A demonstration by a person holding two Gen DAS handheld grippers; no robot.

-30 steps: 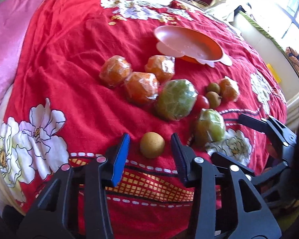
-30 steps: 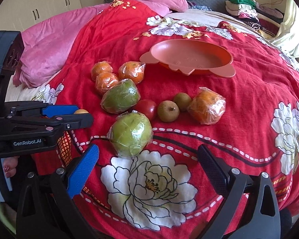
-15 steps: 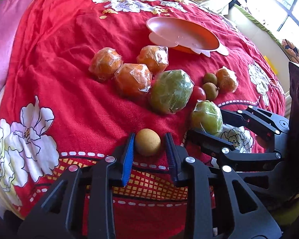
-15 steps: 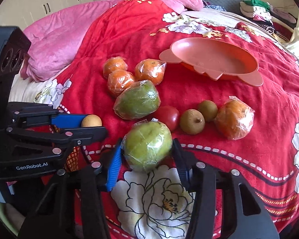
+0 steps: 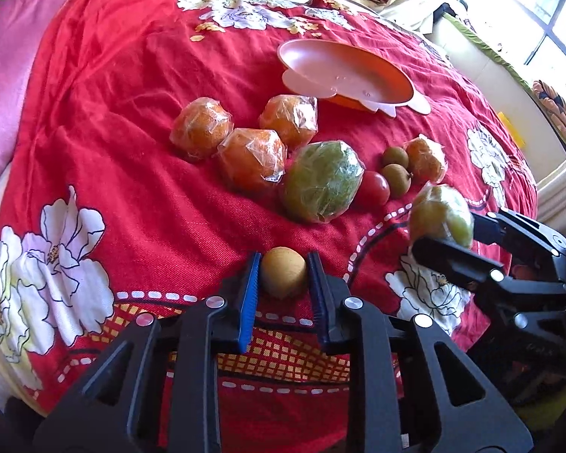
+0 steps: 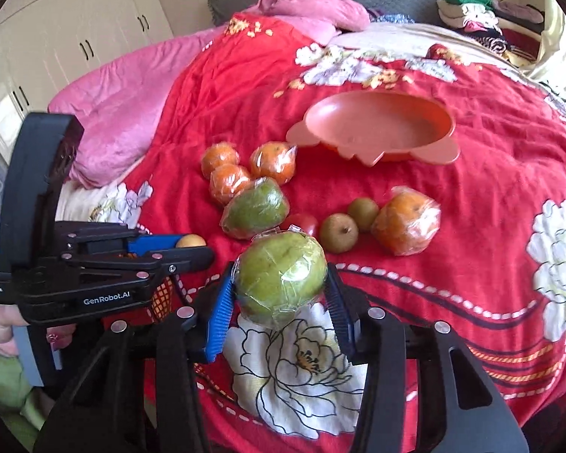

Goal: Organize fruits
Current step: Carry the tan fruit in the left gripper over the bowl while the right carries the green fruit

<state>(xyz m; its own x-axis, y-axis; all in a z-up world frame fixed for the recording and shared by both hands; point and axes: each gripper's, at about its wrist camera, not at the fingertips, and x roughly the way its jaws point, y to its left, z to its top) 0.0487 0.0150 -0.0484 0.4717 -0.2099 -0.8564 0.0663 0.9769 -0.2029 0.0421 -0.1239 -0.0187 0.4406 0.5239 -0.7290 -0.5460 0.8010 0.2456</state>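
Left tool (image 5: 283, 273) clamped on a small tan round fruit (image 5: 283, 276) sitting on the red bedspread (image 5: 113, 120). Right tool (image 6: 281, 290) clamped on a wrapped green fruit (image 6: 281, 279), raised off the bedspread. Beyond both tools: second wrapped green fruit (image 6: 254, 207), wrapped oranges (image 6: 271, 162), tomato (image 5: 373, 190), two small brown fruits (image 6: 339, 233). Orange bowl (image 6: 377, 128) farther back, empty.

A small tan fruit (image 5: 283, 276) is seen low in the frame; a plastic-wrapped green fruit (image 6: 281, 278), possibly a pear, is held centrally. Wrapped oranges (image 5: 251, 158) and an orange dish (image 6: 381, 124) are seen above.
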